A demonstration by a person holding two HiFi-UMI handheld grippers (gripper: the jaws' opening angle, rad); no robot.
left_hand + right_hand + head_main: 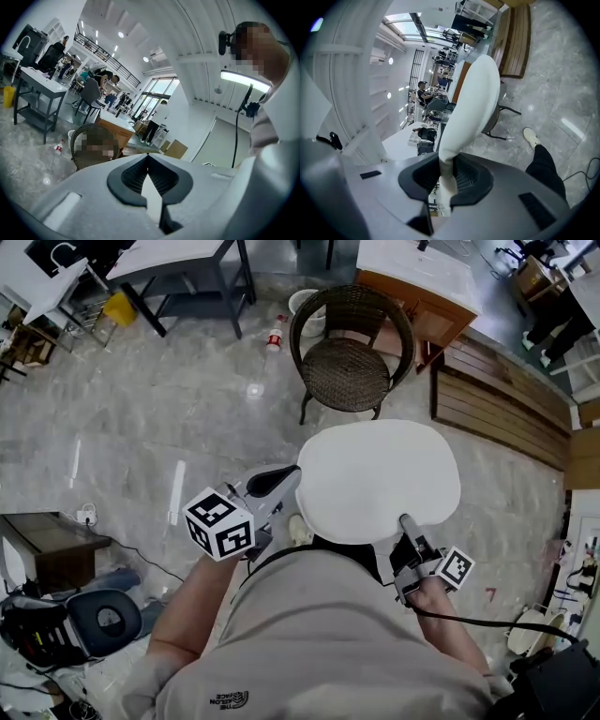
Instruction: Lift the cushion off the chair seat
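Note:
The white oval cushion (pixel 375 479) hangs in the air in front of the person's chest, clear of the dark wicker chair (pixel 349 367), whose seat is bare. My right gripper (pixel 405 519) is shut on the cushion's near right edge. In the right gripper view the cushion (pixel 473 98) stands edge-on out of the right gripper (pixel 446 176), with the pads pressing on it. My left gripper (pixel 292 474) sits at the cushion's left edge. In the left gripper view the left gripper's (pixel 148 157) tips meet and no cushion shows beyond them. The chair (pixel 77 140) stands ahead of it.
A wooden cabinet (pixel 427 306) and a slatted wooden bench (pixel 497 399) stand right of the chair. A bottle (pixel 274 338) and a white bucket (pixel 305 304) sit on the marble floor behind it. Grey tables (pixel 178 268) stand at the far left, and an office chair (pixel 103 620) at the near left.

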